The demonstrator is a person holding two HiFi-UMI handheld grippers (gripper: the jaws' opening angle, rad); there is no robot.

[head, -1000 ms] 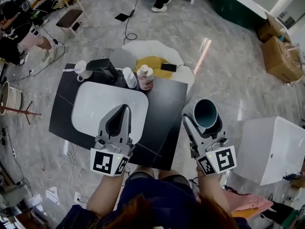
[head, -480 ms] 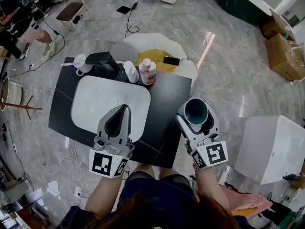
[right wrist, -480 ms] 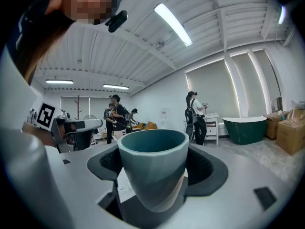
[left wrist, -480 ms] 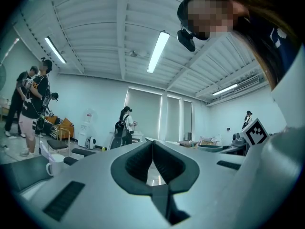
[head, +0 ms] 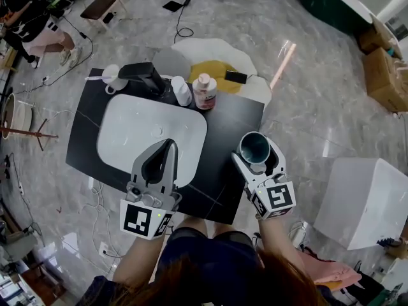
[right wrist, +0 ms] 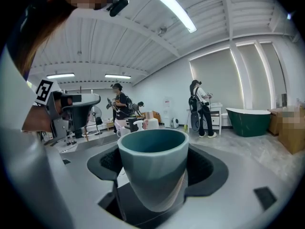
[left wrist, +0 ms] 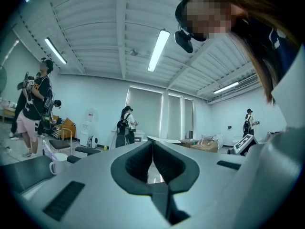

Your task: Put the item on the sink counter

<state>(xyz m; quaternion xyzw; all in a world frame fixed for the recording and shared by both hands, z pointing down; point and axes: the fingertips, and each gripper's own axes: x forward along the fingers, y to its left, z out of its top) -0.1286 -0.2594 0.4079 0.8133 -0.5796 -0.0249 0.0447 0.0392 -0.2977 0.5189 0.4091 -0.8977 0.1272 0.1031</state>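
In the right tool (head: 257, 145), an upright teal cup (head: 254, 150).

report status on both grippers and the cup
Left hand-held gripper shut, empty, over the basin. Right hand-held gripper shut on teal cup, upright, at sink counter right edge. Pink bottle at the back, apart from it.

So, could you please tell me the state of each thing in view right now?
Teal tapered cup: upright, empty, held.
Right gripper: shut on the cup.
Left gripper: shut, nothing in it.
White sink basin: empty.
Black faucet: no water seen running.
White pump bottle: upright.
Pink bottle with white cap: upright, capped.
White mug: upright.
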